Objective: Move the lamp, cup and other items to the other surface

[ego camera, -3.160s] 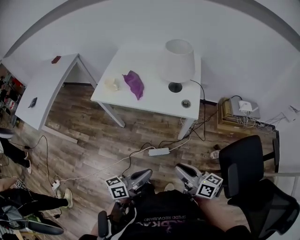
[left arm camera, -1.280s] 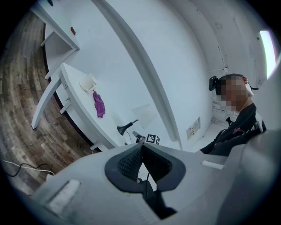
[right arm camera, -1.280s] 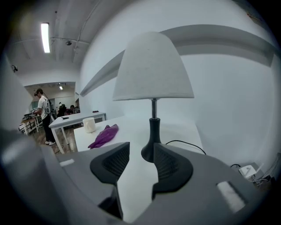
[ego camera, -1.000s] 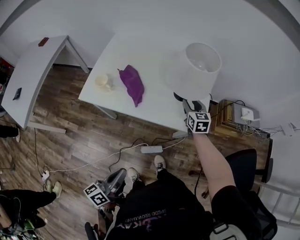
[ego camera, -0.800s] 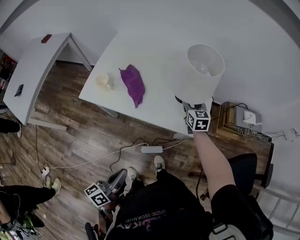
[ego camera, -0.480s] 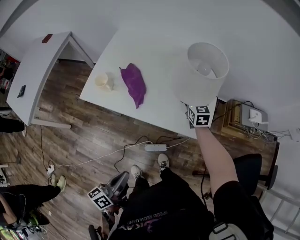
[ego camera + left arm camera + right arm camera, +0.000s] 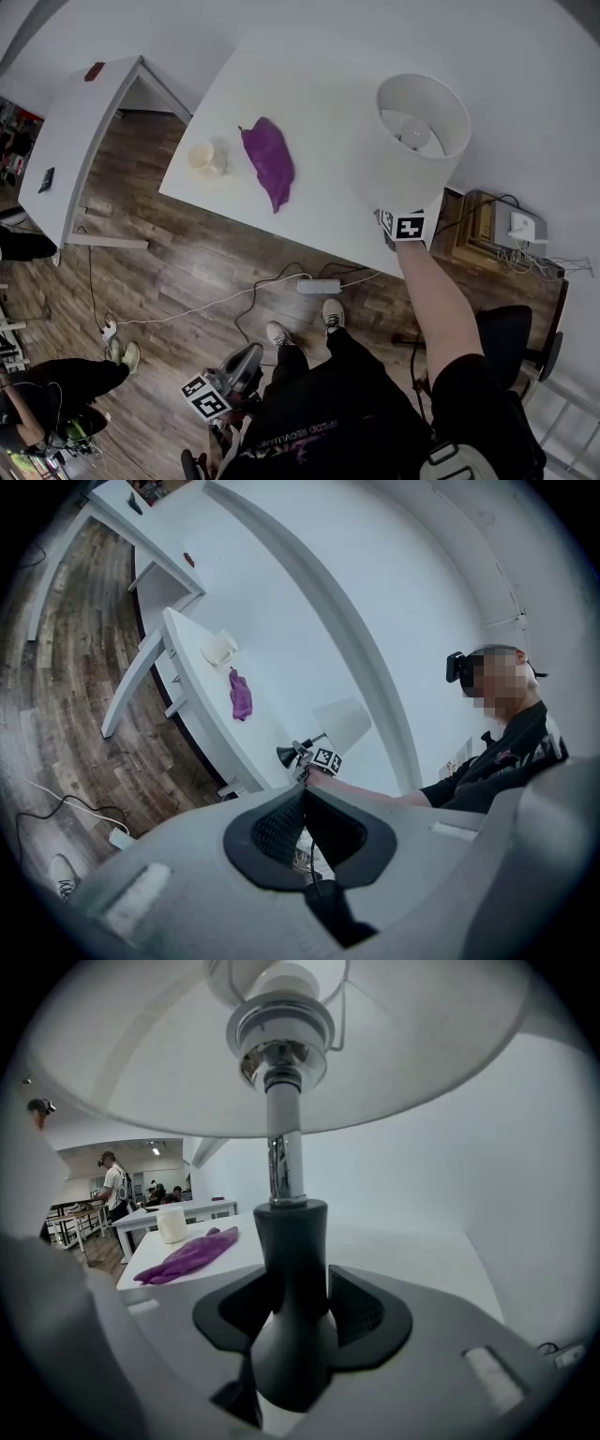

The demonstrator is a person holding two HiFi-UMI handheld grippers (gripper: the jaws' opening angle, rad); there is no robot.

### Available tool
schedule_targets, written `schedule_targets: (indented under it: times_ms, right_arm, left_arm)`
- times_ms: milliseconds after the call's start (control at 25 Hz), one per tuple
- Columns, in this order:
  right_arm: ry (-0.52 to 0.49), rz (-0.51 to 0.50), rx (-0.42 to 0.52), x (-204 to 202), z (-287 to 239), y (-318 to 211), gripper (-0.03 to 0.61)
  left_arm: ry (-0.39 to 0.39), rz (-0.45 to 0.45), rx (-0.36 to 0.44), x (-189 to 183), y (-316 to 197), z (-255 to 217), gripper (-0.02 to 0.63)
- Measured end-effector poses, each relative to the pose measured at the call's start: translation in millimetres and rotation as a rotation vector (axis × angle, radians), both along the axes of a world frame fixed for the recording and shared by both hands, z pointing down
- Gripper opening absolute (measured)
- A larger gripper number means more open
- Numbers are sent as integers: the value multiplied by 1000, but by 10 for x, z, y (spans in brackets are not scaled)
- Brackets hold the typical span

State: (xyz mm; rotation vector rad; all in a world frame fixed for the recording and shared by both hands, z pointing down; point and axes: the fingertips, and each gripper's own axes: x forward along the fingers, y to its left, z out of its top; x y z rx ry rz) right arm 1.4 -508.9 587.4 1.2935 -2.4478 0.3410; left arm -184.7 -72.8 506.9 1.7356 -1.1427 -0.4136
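Note:
A white-shaded lamp (image 7: 412,141) stands at the right end of the white table (image 7: 319,84). My right gripper (image 7: 398,220) reaches under the shade from the table's front edge. In the right gripper view its pads sit against both sides of the lamp's black stem (image 7: 286,1269); the jaws have just been closing onto it. A cream cup (image 7: 203,157) and a purple cloth (image 7: 269,161) lie further left on the table. My left gripper (image 7: 251,352) hangs low beside my legs, jaws shut (image 7: 302,794) and holding nothing.
A second white table (image 7: 75,122) stands to the left with a red item (image 7: 94,70) and a dark item (image 7: 45,179). On the wooden floor lie a power strip (image 7: 319,286) and cables. A black chair (image 7: 511,342) and a box of devices (image 7: 511,230) are at the right.
The right gripper has slid further under the lampshade toward the stem. The left gripper has sunk slightly lower beside my legs.

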Motion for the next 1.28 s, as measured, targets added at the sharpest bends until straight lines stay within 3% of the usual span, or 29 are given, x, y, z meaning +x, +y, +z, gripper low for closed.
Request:
schedule_targets:
  times_ms: [680,1040,1280]
  right_arm:
    - [-4,20,73,149,-118,182,161]
    - [-43,27,100,361,-407,275,163]
    - [-25,98,120,651,-595,409,163]
  left_arm:
    - [-2,-27,-9,90,12,24,-2]
    - [1,25,21,202,-119,-17,-2]
    - [6,96,52,127,-177,-90,-2]
